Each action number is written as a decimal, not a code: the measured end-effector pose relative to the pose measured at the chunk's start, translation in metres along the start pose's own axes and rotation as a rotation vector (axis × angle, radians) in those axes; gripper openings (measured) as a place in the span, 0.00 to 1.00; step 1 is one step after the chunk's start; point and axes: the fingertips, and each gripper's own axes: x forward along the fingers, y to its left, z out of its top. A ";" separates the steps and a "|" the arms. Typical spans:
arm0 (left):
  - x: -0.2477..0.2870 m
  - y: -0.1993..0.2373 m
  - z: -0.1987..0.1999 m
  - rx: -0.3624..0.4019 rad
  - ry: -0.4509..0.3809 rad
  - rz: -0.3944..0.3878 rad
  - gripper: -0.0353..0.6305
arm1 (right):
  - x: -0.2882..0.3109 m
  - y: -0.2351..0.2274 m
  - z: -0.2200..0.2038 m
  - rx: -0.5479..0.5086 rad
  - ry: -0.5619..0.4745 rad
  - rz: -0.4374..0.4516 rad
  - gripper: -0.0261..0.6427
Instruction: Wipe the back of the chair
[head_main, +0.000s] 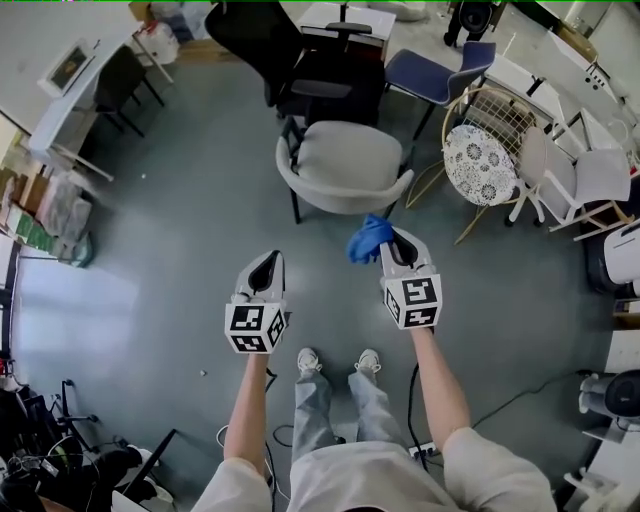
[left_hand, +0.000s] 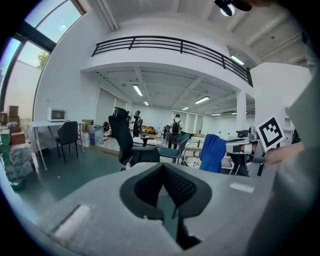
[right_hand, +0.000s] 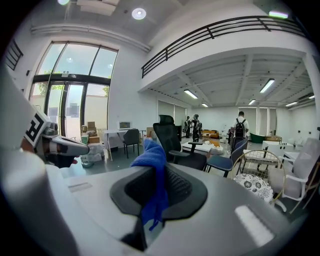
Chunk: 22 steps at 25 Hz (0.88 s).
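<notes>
Approach step; wiping not yet begun. Right gripper (head_main: 393, 237) clenched on blue cloth (head_main: 369, 238), held just short of grey chair (head_main: 345, 155), whose curved backrest (head_main: 340, 203) faces person. Left gripper (head_main: 266, 263) closed, empty. Next move likely: press cloth onto backrest, sweep along curve.

Black office chair (head_main: 262, 40), blue chair (head_main: 430, 75), wire chair (head_main: 497, 112)

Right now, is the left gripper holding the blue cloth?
No, the left gripper has nothing between its fingers; the blue cloth is pinched in the right gripper.
</notes>
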 end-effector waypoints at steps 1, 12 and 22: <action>0.004 0.006 -0.004 -0.001 0.002 -0.003 0.06 | 0.008 0.004 -0.002 -0.001 0.002 0.000 0.09; 0.043 0.045 -0.062 -0.017 0.018 -0.046 0.06 | 0.101 0.034 -0.048 -0.020 0.000 0.015 0.09; 0.069 0.055 -0.112 -0.012 0.046 -0.056 0.06 | 0.171 0.036 -0.087 -0.041 0.003 0.038 0.09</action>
